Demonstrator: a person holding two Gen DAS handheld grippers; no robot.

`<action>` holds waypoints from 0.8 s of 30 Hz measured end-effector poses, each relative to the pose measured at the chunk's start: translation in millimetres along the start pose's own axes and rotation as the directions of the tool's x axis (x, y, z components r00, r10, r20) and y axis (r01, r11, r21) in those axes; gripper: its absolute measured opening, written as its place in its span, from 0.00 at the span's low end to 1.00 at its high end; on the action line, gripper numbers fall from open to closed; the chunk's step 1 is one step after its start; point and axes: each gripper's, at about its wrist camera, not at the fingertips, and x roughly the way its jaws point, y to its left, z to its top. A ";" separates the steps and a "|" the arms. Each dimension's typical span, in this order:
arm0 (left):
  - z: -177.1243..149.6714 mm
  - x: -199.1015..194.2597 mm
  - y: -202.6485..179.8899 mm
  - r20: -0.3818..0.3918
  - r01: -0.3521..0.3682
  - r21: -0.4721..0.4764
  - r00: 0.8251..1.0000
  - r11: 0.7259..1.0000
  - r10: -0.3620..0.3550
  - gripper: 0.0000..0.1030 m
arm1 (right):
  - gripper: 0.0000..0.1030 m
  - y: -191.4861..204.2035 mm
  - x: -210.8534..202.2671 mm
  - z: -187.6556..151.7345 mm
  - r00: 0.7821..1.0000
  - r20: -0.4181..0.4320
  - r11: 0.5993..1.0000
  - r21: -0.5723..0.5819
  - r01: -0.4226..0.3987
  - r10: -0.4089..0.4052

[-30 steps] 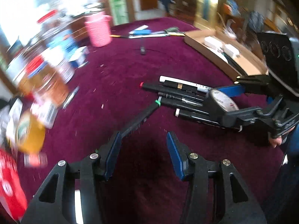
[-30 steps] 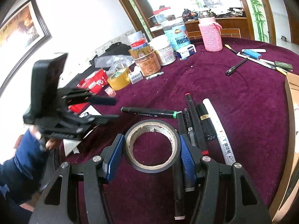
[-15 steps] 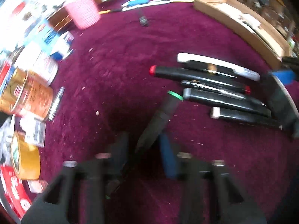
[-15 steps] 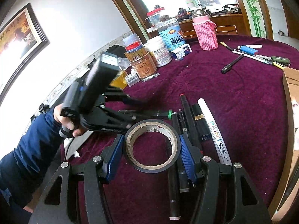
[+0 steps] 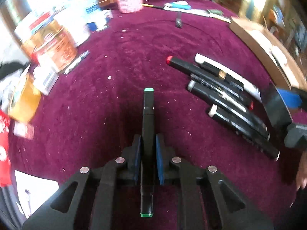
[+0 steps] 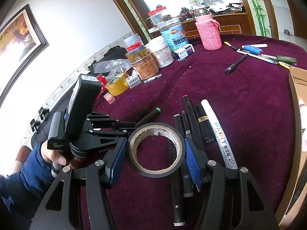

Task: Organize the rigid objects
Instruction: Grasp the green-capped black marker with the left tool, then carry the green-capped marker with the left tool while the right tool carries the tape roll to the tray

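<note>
Between left gripper (image 5: 147,149) jaws, clenched mid-barrel: black green-capped marker (image 5: 147,122), pointing twelve o'clock; light, stiff, slippery; right gripper (image 6: 155,151) grasps black tape roll (image 6: 156,149)

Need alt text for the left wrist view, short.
The left gripper is shut on a black marker with green ends above a maroon tablecloth. A row of pens lies to the right.
</note>
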 end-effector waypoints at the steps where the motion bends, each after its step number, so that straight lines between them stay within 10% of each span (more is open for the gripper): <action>1: -2.7 -2.1 -0.9 0.010 -0.004 -0.009 1.000 1.000 0.004 0.12 | 0.52 -0.5 0.1 0.7 1.000 0.002 1.000 0.003 0.003 -0.003; 11: 2.9 -57.2 -13.9 0.249 0.008 -0.156 0.968 0.988 0.031 0.12 | 0.52 -5.9 -11.1 4.1 0.996 0.056 0.998 0.021 0.064 -0.066; 24: 16.0 -59.9 -63.6 0.381 -0.010 -0.244 0.919 0.970 0.105 0.12 | 0.52 -45.1 -37.8 15.1 0.967 0.138 0.967 0.171 0.190 -0.215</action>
